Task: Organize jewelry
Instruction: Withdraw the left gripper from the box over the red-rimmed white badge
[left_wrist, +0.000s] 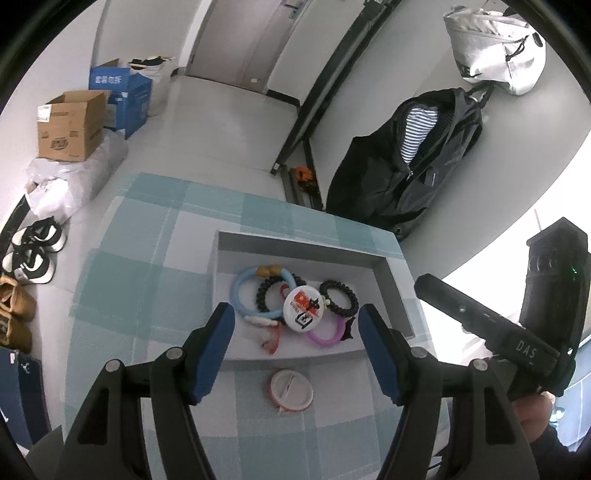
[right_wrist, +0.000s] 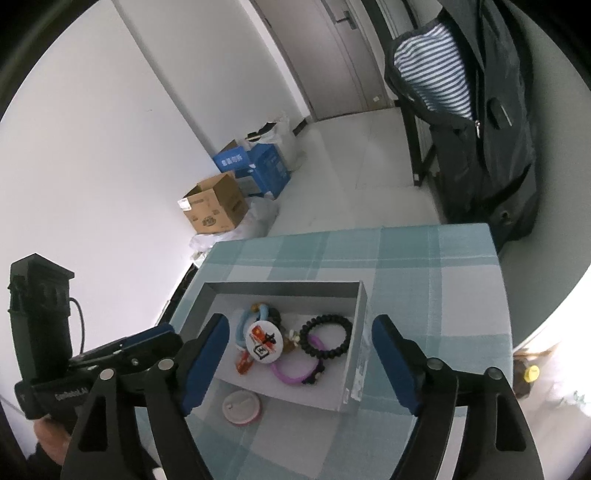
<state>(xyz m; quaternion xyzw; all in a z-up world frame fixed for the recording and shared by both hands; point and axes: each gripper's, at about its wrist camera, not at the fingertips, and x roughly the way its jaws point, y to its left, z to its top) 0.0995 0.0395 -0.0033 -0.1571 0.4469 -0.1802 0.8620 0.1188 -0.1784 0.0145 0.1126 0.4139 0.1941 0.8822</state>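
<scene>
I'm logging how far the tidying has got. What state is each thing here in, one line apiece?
Left gripper: open, empty.
Right gripper: open, empty.
Shallow grey cardboard box: lidless, on the checked cloth.
Round white printed badge: in the box, lying on the bracelets.
Black beaded bracelet: in the box.
Pale blue ring bracelet: in the box.
Purple ring bracelet: in the box.
Round white red-rimmed badge: outside the box, face down on the cloth.
</scene>
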